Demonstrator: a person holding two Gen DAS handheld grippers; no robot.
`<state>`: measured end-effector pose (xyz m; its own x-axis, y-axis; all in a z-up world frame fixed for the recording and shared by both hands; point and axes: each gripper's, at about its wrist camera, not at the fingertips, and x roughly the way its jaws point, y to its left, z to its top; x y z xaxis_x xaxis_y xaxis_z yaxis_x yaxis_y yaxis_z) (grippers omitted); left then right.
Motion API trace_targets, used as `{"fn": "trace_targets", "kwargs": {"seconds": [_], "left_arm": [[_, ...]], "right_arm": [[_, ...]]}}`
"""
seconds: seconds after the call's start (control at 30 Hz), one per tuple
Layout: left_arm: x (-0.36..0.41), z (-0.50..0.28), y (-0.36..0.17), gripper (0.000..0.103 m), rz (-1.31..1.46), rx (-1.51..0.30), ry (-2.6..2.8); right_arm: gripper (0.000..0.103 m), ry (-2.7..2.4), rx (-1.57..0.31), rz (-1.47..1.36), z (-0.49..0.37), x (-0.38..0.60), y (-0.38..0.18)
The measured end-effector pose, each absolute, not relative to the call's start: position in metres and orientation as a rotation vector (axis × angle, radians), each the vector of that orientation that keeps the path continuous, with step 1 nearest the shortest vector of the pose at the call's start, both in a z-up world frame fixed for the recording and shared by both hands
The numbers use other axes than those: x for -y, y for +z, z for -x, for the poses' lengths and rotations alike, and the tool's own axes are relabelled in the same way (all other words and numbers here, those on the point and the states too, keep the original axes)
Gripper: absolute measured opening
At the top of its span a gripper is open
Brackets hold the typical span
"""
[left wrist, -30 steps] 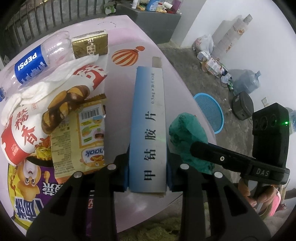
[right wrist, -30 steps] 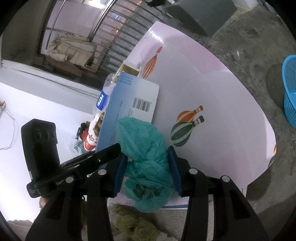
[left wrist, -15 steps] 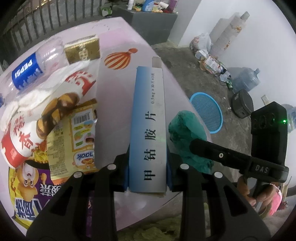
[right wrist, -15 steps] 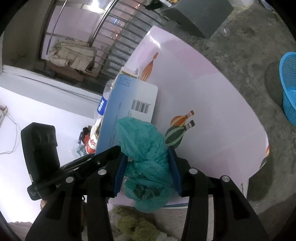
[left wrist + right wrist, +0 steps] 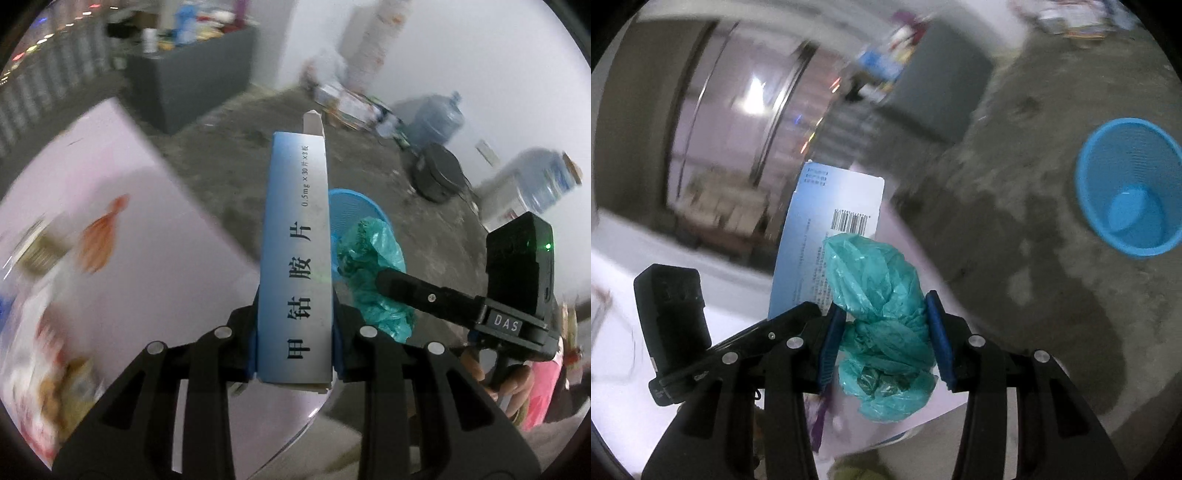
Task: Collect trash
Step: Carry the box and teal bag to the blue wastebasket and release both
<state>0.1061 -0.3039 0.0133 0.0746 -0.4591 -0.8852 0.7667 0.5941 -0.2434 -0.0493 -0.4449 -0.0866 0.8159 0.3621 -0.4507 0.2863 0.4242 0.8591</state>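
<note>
Two tools loaded: left (image 5: 295,354) pinches box (image 5: 295,273), right (image 5: 882,343) bag (image 5: 882,314).

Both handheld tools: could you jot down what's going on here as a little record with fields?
left tool: shut on a long blue box, held lengthwise
right tool: shut on a crumpled green plastic bag
bin: blue mesh basket on the concrete floor, looks empty
table: pink cloth with balloon prints, wrappers blurred at its left
likely next step: carry both pieces of trash to the basket
</note>
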Motion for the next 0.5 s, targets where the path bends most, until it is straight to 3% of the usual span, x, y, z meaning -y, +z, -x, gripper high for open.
{"fn": "trace_targets", "kwargs": {"seconds": [0.4,0.43,0.5], "left_arm": [[0.506,-0.121,-0.091,0.029,-0.422,-1.369,-1.124],[0.516,-0.125,-0.101,0.033,-0.424,-1.386,-1.121],[0.537,-0.13,-0.123,0.058,-0.426,-1.39,-1.093]], "right_arm": [[0.047,-0.323,-0.629,-1.343,0.068,0.594,-0.179],[0.052,-0.348,-0.639,-1.369,0.066,0.607,-0.195],[0.06,-0.416,-0.66,-1.408,0.064,0.625,-0.225]]}}
